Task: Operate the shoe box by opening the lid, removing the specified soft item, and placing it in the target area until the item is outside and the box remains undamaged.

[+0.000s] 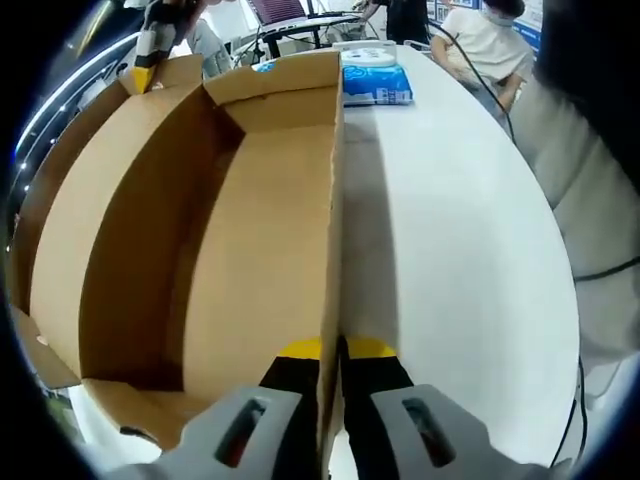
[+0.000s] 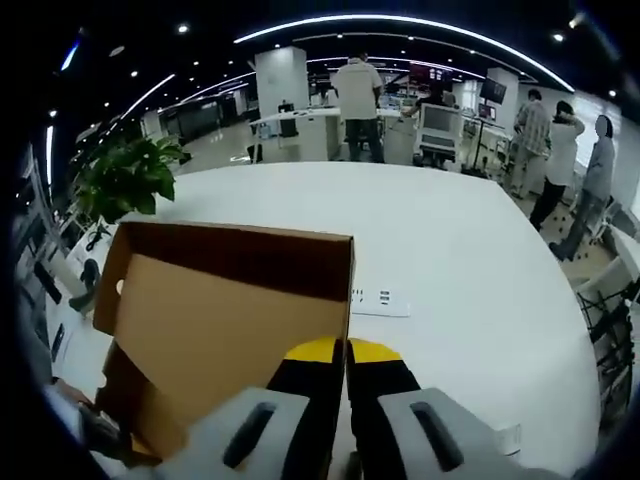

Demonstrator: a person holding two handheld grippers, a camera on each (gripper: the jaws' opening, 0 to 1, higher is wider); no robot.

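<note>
White worktop (image 1: pixel 450 250) carries an open cardboard shoe box (image 1: pixel 200 250), its brown inside bare as far as the left gripper view reaches. Beyond the box's far end lies a blue tissue pack (image 1: pixel 376 84), outside the box on the worktop. Left tongs (image 1: pixel 335 350) pinch the box's upright side wall between their yellow tips. Right tongs (image 2: pixel 347 352) clamp the edge of the box's raised lid (image 2: pixel 225 320). Bare worktop spreads wide to the right of the box; a white power strip (image 2: pixel 380 301) lies near the lid.
</note>
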